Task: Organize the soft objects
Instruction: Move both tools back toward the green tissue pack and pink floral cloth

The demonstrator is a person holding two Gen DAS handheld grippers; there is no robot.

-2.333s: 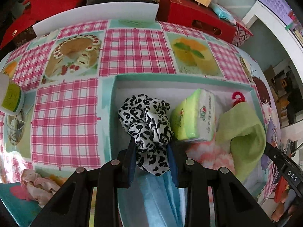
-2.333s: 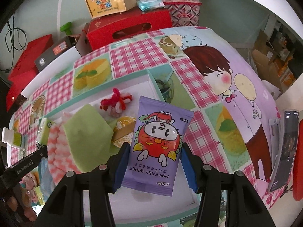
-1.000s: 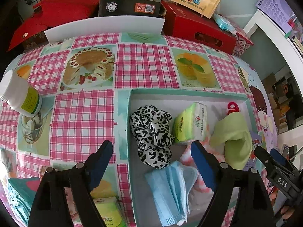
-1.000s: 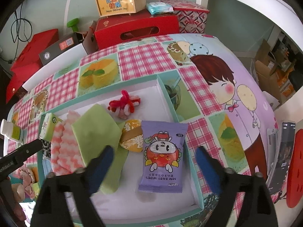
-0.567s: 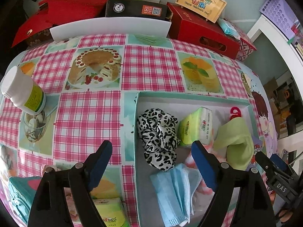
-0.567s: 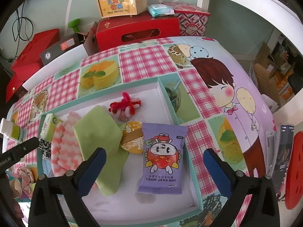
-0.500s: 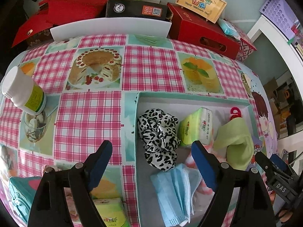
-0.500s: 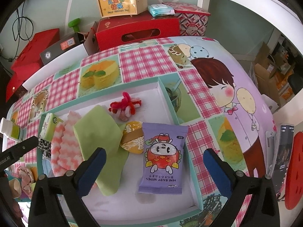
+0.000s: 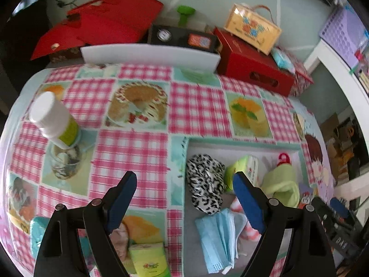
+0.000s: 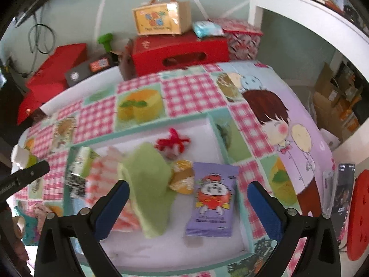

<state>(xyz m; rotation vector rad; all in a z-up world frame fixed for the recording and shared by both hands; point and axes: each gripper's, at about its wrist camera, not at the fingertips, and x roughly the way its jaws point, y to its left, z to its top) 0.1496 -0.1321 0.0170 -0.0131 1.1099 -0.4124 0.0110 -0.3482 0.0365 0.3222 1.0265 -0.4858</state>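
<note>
A teal-rimmed white tray (image 9: 242, 143) (image 10: 207, 117) holds a leopard-print scrunchie (image 9: 205, 182), a green tissue pack (image 9: 242, 170), a blue face mask (image 9: 219, 235), a green cloth (image 10: 150, 180), a red scrunchie (image 10: 173, 139) and a purple baby-wipes pack (image 10: 212, 198). My left gripper (image 9: 184, 196) is open and empty, above the tray's left rim. My right gripper (image 10: 188, 198) is open and empty, above the tray's near side. A pink scrunchie (image 9: 120, 237) and a yellow-green pack (image 9: 150, 260) lie on the table left of the tray.
A white and green bottle (image 9: 54, 120) stands at the left on the checked tablecloth. Red boxes (image 9: 251, 69), a black box (image 9: 184, 38) and a yellow gift bag (image 10: 161, 17) line the far edge. A phone (image 10: 343, 191) lies at the right.
Both grippers let go of their items, the leopard scrunchie and the baby-wipes pack, into the tray, opened wide and pulled back upward. The left gripper has since swung left.
</note>
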